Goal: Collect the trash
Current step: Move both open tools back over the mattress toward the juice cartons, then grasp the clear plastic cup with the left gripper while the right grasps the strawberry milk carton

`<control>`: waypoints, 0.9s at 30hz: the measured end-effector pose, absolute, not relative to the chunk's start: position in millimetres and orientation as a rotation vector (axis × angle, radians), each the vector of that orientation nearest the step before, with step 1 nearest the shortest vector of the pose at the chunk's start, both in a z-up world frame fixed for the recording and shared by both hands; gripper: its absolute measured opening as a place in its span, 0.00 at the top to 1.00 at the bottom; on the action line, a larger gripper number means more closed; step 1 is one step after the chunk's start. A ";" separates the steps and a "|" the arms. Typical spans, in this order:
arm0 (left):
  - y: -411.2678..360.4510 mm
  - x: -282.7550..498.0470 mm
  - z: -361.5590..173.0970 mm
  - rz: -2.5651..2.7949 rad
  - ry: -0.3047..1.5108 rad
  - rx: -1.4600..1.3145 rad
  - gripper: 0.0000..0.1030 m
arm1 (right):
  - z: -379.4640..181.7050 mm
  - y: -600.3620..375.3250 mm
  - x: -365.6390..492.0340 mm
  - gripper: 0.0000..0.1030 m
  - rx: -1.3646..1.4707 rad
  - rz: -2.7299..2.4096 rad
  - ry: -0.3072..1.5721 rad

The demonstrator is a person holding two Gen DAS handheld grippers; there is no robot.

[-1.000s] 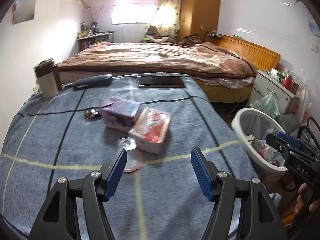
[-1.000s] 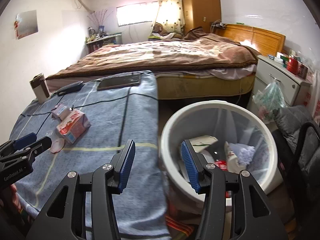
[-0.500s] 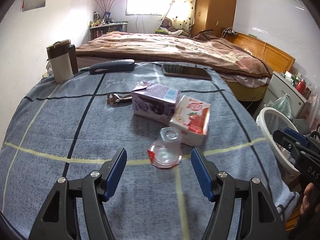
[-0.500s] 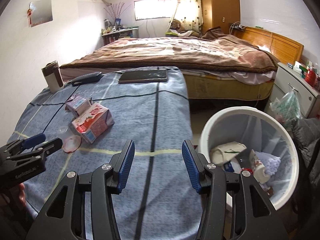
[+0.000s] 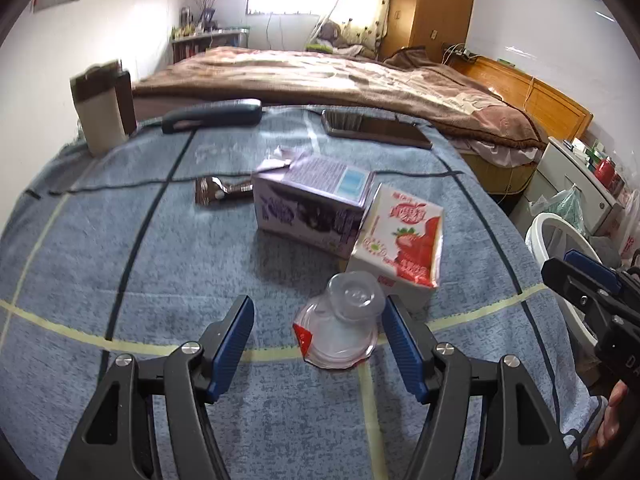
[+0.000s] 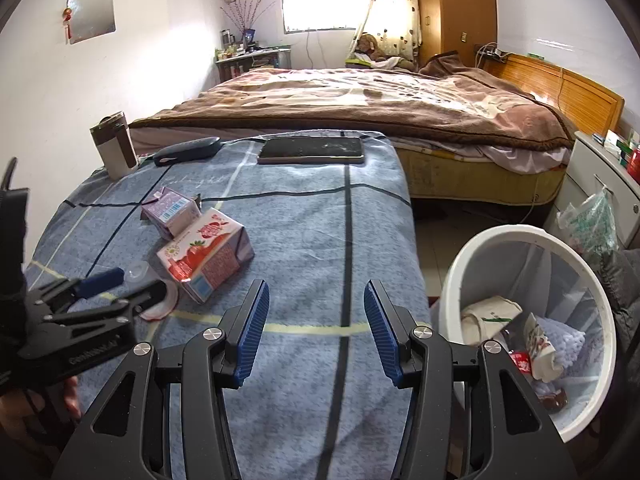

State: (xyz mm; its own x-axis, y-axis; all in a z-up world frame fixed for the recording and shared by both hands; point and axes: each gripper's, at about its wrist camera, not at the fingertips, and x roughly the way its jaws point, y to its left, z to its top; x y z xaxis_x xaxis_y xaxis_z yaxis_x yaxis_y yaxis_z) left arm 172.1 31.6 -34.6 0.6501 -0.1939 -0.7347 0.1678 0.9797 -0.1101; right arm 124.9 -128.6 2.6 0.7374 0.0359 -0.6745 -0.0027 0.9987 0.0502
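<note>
A clear plastic cup (image 5: 352, 312), tipped over with its torn foil lid at the mouth, is lying on the blue checked cloth of the bench (image 5: 120, 272), just in front of a strawberry milk carton (image 5: 400, 240) that is resting against a purple carton (image 5: 308, 200). The cup is being framed by the left tongs (image 5: 318, 338), whose blue pads are standing apart around it: the right-hand pad is just beside the cup's base, though contact cannot be confirmed, while the left-hand pad is being kept well clear. Nothing is being gripped. A brown snack wrapper (image 5: 216, 194) is lying beyond the purple carton. The right tongs (image 6: 316, 328) are being held open and empty over the near edge of the bench, between the cartons and a white trash bin (image 6: 500, 236) standing on the floor to the right, in which crumpled packaging is already sitting. At the far end of the bench a tablet (image 6: 312, 149), a dark case (image 6: 188, 150) and a brown and white flask (image 6: 114, 148) are being left alone, and a bed (image 6: 360, 100) with a brown blanket is stretching behind them.
</note>
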 end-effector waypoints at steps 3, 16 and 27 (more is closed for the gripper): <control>35.6 173.0 -34.6 -0.212 0.834 -0.053 0.36 | 1.7 -123.5 129.3 0.50 0.041 0.021 0.748; 51.1 176.4 -37.9 -0.224 0.862 -0.098 0.64 | 1.2 -104.6 136.9 0.50 0.031 0.034 0.766; 70.5 170.5 -32.9 -0.194 0.836 -0.098 0.69 | 0.1 -89.0 143.6 0.50 0.055 0.064 0.781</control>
